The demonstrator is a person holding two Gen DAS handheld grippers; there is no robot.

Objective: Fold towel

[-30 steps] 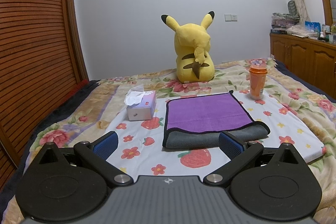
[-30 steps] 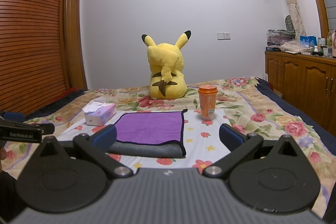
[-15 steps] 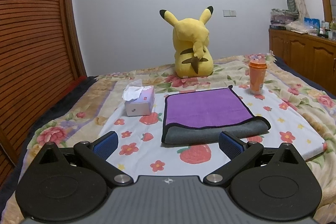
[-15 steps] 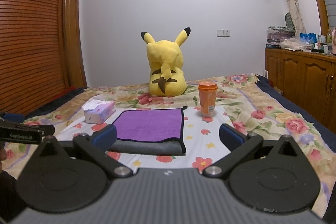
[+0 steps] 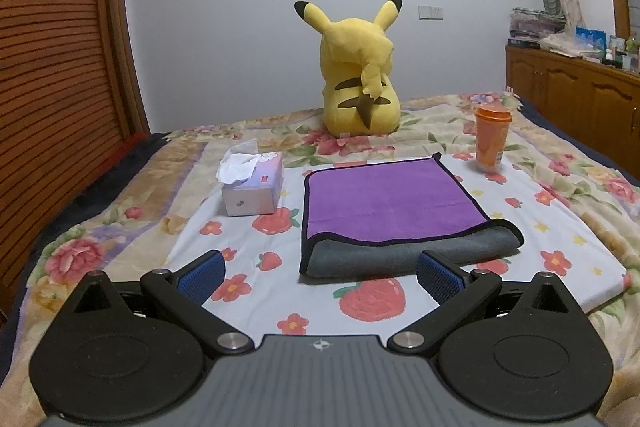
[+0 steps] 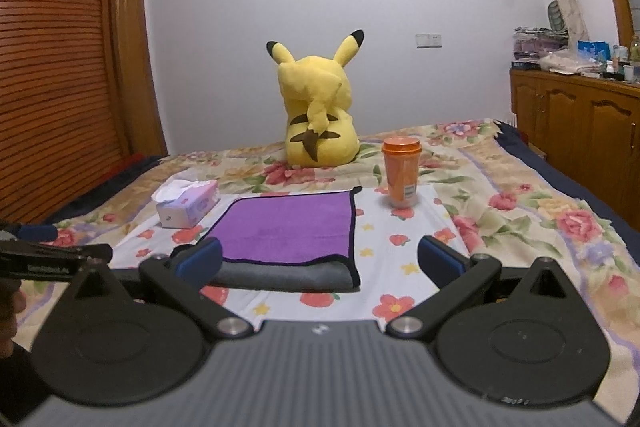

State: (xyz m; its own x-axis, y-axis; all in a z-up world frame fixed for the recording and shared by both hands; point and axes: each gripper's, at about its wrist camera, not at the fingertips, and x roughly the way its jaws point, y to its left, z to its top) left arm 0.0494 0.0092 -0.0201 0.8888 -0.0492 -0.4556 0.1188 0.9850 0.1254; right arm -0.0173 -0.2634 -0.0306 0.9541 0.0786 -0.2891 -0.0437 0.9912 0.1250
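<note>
Left gripper (image 5: pixel 319 273): fingers spread wide, holding nothing, poised just short of the towel's near edge. Right gripper (image 6: pixel 320 257): likewise spread and empty, with its left pad overlapping the towel's near left corner in the right wrist view; contact cannot be confirmed.

Towel (image 5: pixel 384 203): lies at 12 o'clock from both grippers on the white fruit-print cloth (image 5: pixel 560 227), purple face up with a black hem. A grey rolled fold runs along its near edge, so one fold appears complete.

Procedure for the step in hand, as judged:
1. Place one gripper at each end of the edge to be lifted, so that the layers rise together.
2. Pinch through all layers; a pinch on the top layer alone would open the existing fold.
3. Lift evenly, carry across, align hem to hem, then release both sides together.

Containers:
- Tissue box (image 5: pixel 254 189), at 10 o'clock from the towel: holds tissues, with one sheet protruding from the top slot.
- Orange cup (image 5: pixel 491 135), at 1 o'clock: lid fitted, contents not visible. Keep the carried edge away from it to avoid tipping.

Beyond, at 12 o'clock: yellow plush toy (image 5: pixel 358 75), facing the wall.
</note>
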